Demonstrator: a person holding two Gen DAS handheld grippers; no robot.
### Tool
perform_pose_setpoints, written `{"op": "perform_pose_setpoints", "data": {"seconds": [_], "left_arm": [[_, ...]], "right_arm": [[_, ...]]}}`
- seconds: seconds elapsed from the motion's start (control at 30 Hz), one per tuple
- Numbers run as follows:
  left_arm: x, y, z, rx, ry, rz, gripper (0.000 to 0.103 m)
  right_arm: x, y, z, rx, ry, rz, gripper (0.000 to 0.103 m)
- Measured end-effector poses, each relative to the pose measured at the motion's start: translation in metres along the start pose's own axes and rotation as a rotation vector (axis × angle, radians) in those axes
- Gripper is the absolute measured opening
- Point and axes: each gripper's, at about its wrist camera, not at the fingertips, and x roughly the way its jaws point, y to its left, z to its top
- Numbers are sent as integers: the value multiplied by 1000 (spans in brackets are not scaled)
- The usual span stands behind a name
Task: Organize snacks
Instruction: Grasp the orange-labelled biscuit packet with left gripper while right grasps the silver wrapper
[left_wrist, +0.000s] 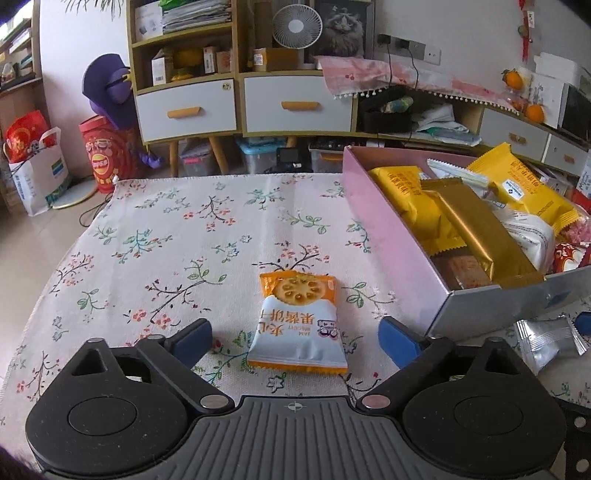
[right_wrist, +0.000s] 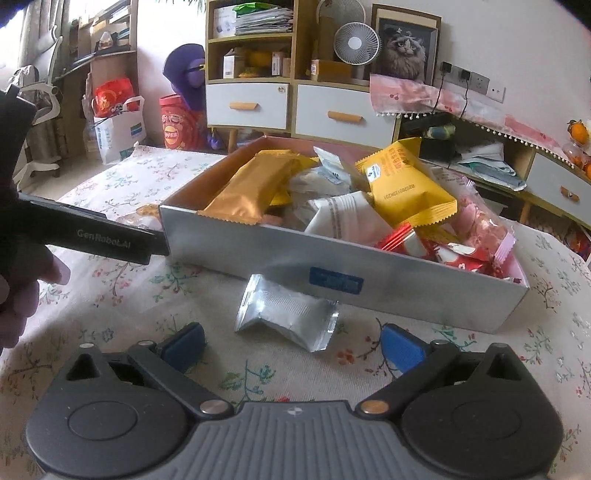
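Observation:
An orange and white biscuit packet (left_wrist: 298, 322) lies flat on the floral tablecloth (left_wrist: 155, 236). My left gripper (left_wrist: 295, 341) stands open around its near end, blue fingertips (left_wrist: 194, 338) apart from its sides. A crumpled silver packet (right_wrist: 286, 314) lies in front of the snack box (right_wrist: 295, 266); the silver packet (left_wrist: 548, 341) also shows at the right of the left wrist view. My right gripper (right_wrist: 293, 349) is open just short of it, nothing between the pads. The silver-sided box (left_wrist: 391, 221), pink inside, holds several yellow, gold, white and red snack packs.
The other gripper's black body (right_wrist: 92, 236) and a hand (right_wrist: 22, 291) fill the left of the right wrist view. Behind the table stand drawer cabinets (left_wrist: 240, 103), a fan (left_wrist: 297, 26), shopping bags (left_wrist: 37, 166) and a red drum (left_wrist: 107, 155).

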Motion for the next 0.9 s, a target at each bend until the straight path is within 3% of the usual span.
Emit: {"op": "perform_pose_setpoints", "data": {"seconds": [0.3,0.47,0.57,0.7,0.73,0.83,0.9], "left_arm": [[-4,-6,4,9,-4,-13,62],[-6,-7,7,-3,13,14,42],[-8,-7,10,-31,43,30,37],[-13,-6,12,-56,65,20,35],[-14,-6,12,-60,67,16,34],[-18,-6,13,-71,74,8,32],[-21,-7,14,-76,76,1,28]], "right_arm": [[0,0,4,-14,-17,12,68],[-1,-2,8,-7,-21,16,50],[-4,-1,8,-12,-20,27,36],[-7,-1,9,-11,-16,44,26],[-8,-1,9,-10,-13,48,13],[-12,-1,11,-13,-2,63,0],[-14,-1,10,-13,3,71,0]]}}
